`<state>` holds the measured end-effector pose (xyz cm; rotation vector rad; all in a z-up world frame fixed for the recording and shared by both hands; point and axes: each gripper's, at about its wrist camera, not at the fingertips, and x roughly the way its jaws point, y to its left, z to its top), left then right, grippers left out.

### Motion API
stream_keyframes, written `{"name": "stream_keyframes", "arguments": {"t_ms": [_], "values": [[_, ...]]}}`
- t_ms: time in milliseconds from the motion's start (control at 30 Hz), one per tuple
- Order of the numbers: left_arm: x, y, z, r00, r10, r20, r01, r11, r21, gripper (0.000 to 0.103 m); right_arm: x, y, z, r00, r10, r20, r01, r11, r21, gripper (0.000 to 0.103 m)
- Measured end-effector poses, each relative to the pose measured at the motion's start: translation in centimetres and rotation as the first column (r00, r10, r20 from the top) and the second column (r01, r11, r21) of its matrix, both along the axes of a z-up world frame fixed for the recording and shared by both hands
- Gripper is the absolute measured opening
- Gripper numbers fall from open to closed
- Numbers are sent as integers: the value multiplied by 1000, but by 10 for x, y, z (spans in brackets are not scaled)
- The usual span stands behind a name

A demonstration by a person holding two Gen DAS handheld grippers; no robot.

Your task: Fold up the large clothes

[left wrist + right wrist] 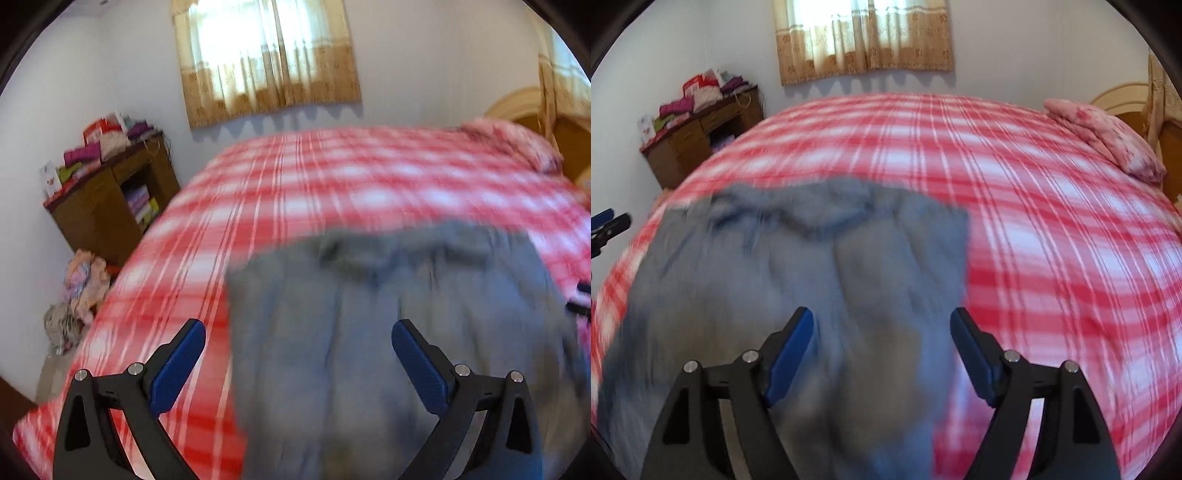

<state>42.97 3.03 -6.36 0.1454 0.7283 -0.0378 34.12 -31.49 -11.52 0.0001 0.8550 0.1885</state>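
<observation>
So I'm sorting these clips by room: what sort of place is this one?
Most likely a bedroom in a home. A bed with a red and white checked cover fills the view, with a pink pillow at its head, a curtained window behind, and a wooden cabinet stacked with folded cloth.

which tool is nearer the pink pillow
Right. The right tool hangs over the grey garment's pillow-side edge; the left tool is at its far edge from the pink pillow.
</observation>
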Motion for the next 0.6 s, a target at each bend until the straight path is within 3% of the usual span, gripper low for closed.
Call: {"name": "stream_keyframes", "arguments": {"t_ms": [200, 333, 467, 600], "values": [[-119, 51, -44, 994, 33, -107, -31, 999, 28, 101, -104, -54, -16, 994, -88, -70, 92, 994, 53, 82], [-170, 70, -63, 985, 75, -153, -75, 997, 6, 101, -162, -71, -20, 982, -162, -92, 168, 984, 62, 83], [-203, 72, -86, 977, 66, -204, -76, 996, -43, 101, -199, -68, -25, 976, -175, -126, 188, 978, 96, 83], [-211, 67, -98, 975, 50, -217, -71, 993, -91, 101, -221, -53, -40, 977, -149, -150, 161, 984, 76, 83]]}}
